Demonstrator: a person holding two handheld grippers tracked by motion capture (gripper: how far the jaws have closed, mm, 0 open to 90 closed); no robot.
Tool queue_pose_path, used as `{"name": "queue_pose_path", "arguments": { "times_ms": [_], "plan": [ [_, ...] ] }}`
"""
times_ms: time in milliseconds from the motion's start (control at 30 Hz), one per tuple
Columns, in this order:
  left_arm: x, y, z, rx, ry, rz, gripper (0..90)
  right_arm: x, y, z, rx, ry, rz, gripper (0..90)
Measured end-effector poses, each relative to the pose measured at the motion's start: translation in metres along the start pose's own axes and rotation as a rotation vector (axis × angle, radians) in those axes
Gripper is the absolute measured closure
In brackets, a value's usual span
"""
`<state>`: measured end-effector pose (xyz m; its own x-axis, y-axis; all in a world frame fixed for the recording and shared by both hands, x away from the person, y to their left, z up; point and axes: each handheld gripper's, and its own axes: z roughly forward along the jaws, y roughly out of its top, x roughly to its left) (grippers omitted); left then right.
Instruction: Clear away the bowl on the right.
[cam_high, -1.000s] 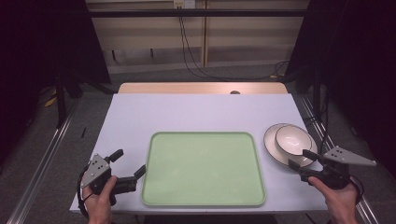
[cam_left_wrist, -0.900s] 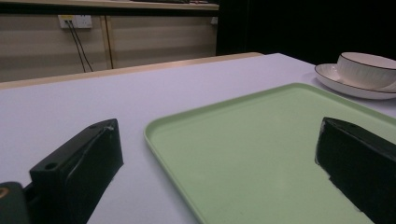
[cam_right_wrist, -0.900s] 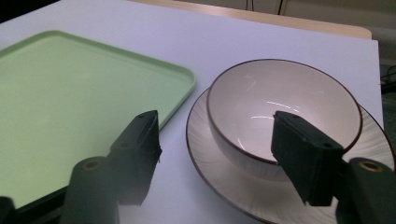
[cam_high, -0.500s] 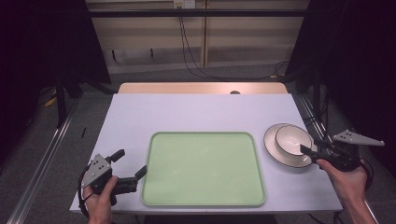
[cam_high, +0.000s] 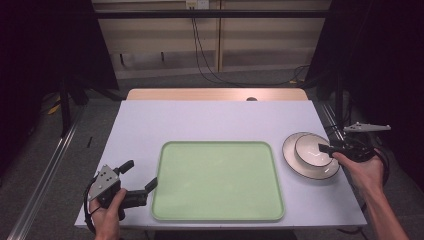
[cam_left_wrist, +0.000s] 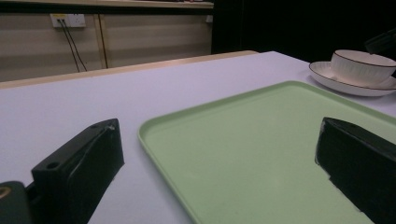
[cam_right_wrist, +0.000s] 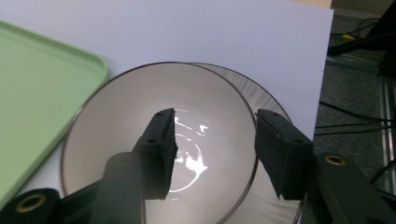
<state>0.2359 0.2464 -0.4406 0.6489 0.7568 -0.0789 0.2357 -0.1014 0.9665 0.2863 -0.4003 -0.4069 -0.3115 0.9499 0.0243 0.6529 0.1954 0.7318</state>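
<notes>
A white bowl with a dark rim stands on a white plate at the table's right side. My right gripper reaches over the bowl from the right. In the right gripper view the gripper straddles the bowl's right rim, one jaw inside and the other outside above the plate. Its jaws have just been closing; a gap still shows, so it is open. My left gripper rests open at the front left, empty, beside the green tray.
The green tray lies mid-table with nothing on it. The white table ends close behind the plate on the right, with floor and cables beyond. From the left gripper, the bowl and plate lie far across the tray.
My right gripper has moved forward and in from the table's right front edge to the bowl, and its jaws stand narrower. The left gripper has stayed put.
</notes>
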Motion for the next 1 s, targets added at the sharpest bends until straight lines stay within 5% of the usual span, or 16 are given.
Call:
{"name": "queue_pose_path", "arguments": {
  "times_ms": [233,367,533,700,1000],
  "plan": [
    [0.000,0.000,0.000,0.007,0.006,0.000,1.0,-0.011,0.009,0.010,0.052,-0.022,-0.026,51.4],
    [0.000,0.000,0.001,0.007,0.004,-0.006,1.0,-0.017,0.012,0.016,0.095,-0.027,0.003,51.3],
    [-0.001,0.000,0.001,0.016,-0.008,0.010,1.1,-0.023,0.015,0.026,0.166,0.017,0.039,55.6],
    [0.000,-0.001,0.001,0.013,0.001,0.003,1.1,-0.021,0.015,0.037,0.231,0.046,0.017,58.2],
    [-0.001,0.000,0.001,0.011,-0.005,0.005,1.1,-0.021,0.011,0.045,0.313,0.056,0.029,67.8]
  ]
}}
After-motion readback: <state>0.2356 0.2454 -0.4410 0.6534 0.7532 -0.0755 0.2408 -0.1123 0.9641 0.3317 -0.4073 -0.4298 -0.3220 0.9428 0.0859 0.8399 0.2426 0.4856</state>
